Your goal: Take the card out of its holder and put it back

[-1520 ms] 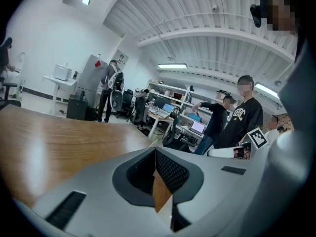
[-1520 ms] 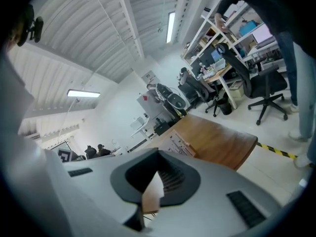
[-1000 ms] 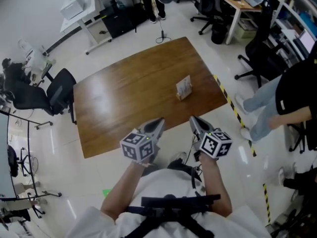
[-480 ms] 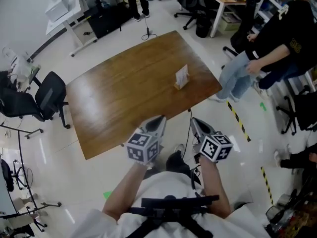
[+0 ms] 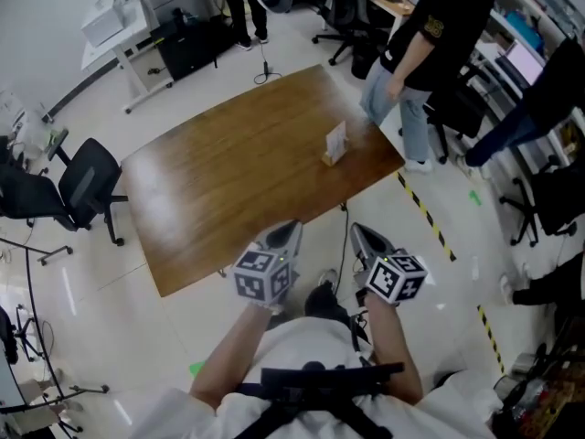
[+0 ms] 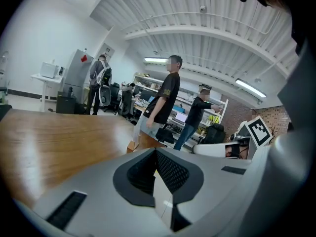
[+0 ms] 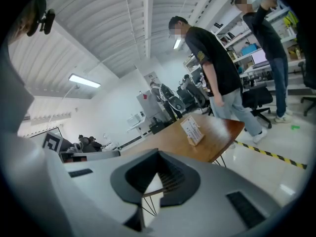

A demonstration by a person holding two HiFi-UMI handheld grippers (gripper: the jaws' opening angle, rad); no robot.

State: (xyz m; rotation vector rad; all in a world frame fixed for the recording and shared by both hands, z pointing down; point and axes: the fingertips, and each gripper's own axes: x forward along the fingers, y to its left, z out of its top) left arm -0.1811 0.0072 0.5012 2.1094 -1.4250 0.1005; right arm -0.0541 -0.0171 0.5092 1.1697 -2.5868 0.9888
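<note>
A bystander (image 5: 428, 39) has reached the table (image 5: 228, 176) at upper right; the card (image 5: 336, 138) waits untouched in its holder (image 5: 330, 159), with the left tongs (image 5: 292, 230) and right tongs (image 5: 357, 232) closed and empty.

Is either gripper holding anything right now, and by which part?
Nothing is held. The left gripper and right gripper are both shut and empty; the card stands in its holder on the table.

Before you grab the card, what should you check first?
1. The card stands in its holder on the table: ok.
2. The left hand-held gripper and right hand-held gripper are empty: ok.
3. Jaws open to grab: not ok, both shut.
4. Close enough to the card: not ok, both are by the table's near edge.
5. Nobody in the way: cannot tell; a person stands at the corner beside the card.
</note>
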